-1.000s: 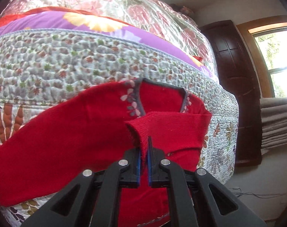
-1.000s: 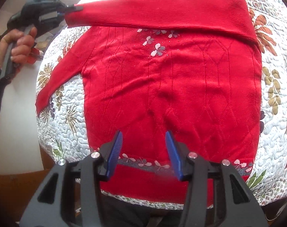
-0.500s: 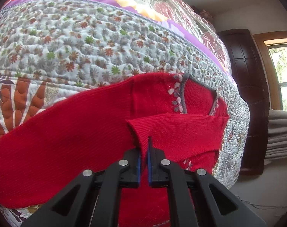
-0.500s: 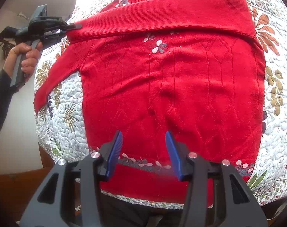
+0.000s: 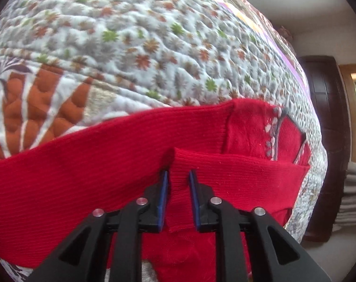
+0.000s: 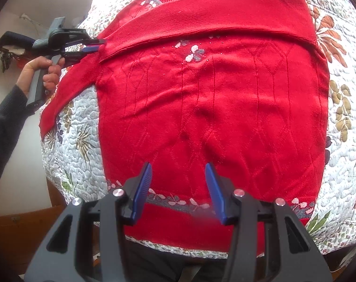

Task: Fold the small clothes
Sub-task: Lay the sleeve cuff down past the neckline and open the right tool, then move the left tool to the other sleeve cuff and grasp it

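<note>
Lying flat and face-up on a white quilted bedspread (image 6: pixel 342 141) printed with leaves and flowers, the red knitted sweater (image 6: pixel 213 117) with pale flower embroidery fills the middle of the right wrist view. Its right sleeve (image 6: pixel 213 21) is folded across the chest, just below the grey-trimmed neckline, reaching the left side. The left gripper (image 5: pixel 179 185), held by a hand (image 6: pixel 41 70) in a dark sleeve, sits at that sleeve's cuff (image 5: pixel 180 195); its blue-padded jaws stand narrowly apart with the cuff between them, no longer pinching it. The other sleeve (image 6: pixel 67 89) trails down toward the bed's left edge. The right gripper (image 6: pixel 178 183) hovers over the near hem, jaws spread wide, holding nothing.
</note>
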`<state>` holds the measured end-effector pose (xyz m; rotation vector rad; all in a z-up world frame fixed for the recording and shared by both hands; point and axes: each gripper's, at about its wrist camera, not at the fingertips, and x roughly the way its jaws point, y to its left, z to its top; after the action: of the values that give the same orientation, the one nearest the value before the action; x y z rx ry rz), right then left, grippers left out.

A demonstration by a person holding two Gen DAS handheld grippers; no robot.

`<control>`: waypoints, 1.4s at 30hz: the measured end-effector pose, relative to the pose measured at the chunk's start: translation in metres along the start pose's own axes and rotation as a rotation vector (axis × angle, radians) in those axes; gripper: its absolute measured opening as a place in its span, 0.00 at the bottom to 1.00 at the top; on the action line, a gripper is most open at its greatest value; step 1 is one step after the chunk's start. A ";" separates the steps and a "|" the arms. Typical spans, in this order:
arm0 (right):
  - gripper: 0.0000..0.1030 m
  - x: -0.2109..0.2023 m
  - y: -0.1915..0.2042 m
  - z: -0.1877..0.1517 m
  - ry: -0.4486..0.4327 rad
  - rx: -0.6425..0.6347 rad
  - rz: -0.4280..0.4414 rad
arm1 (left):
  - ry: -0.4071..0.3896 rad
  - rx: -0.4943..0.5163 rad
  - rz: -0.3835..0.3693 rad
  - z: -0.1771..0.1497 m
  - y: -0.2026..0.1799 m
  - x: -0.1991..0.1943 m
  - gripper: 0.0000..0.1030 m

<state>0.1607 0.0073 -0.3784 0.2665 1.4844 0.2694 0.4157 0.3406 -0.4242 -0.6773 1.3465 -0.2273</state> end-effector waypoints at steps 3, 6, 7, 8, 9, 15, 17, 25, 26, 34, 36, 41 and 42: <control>0.47 0.000 0.001 0.001 -0.005 0.007 0.009 | -0.059 -0.025 -0.083 -0.008 -0.004 -0.021 0.30; 0.47 0.004 0.006 0.003 0.005 -0.005 0.013 | -0.020 -0.007 -0.166 -0.018 -0.017 -0.011 0.33; 0.47 0.005 0.009 0.004 0.007 -0.011 0.015 | -0.004 -0.005 -0.169 -0.019 -0.019 -0.003 0.34; 0.47 0.004 0.011 0.005 0.005 -0.018 0.015 | 0.010 -0.007 -0.158 -0.019 -0.020 0.005 0.35; 0.47 0.004 0.013 0.005 0.003 -0.024 0.015 | 0.022 -0.016 -0.148 -0.019 -0.019 0.012 0.35; 0.49 -0.002 0.019 0.004 -0.001 -0.029 0.009 | 0.015 -0.129 -0.196 -0.020 0.010 0.019 0.35; 0.49 -0.003 0.021 0.004 0.005 -0.038 0.005 | -0.023 -0.149 -0.176 -0.023 0.024 0.002 0.45; 0.55 -0.012 0.057 0.025 -0.026 -0.136 0.039 | -0.375 -0.446 -0.143 -0.107 0.153 -0.137 0.74; 0.55 -0.011 0.065 0.028 -0.025 -0.155 0.046 | -0.422 -0.499 -0.128 -0.125 0.174 -0.153 0.77; 0.56 0.007 0.124 0.036 0.018 -0.296 0.073 | -0.613 -0.881 -0.094 -0.210 0.335 -0.231 0.79; 0.56 0.011 0.133 0.033 0.032 -0.315 0.073 | -0.625 -0.912 -0.123 -0.208 0.354 -0.233 0.79; 0.56 0.019 0.143 0.027 0.058 -0.337 0.059 | -0.577 -0.958 -0.139 -0.197 0.389 -0.225 0.79; 0.56 0.021 0.143 0.027 0.064 -0.333 0.056 | -0.571 -0.959 -0.130 -0.192 0.388 -0.222 0.80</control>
<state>0.1872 0.1488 -0.3483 0.0312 1.4695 0.5674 0.0948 0.7025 -0.4760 -1.4968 0.7971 0.5241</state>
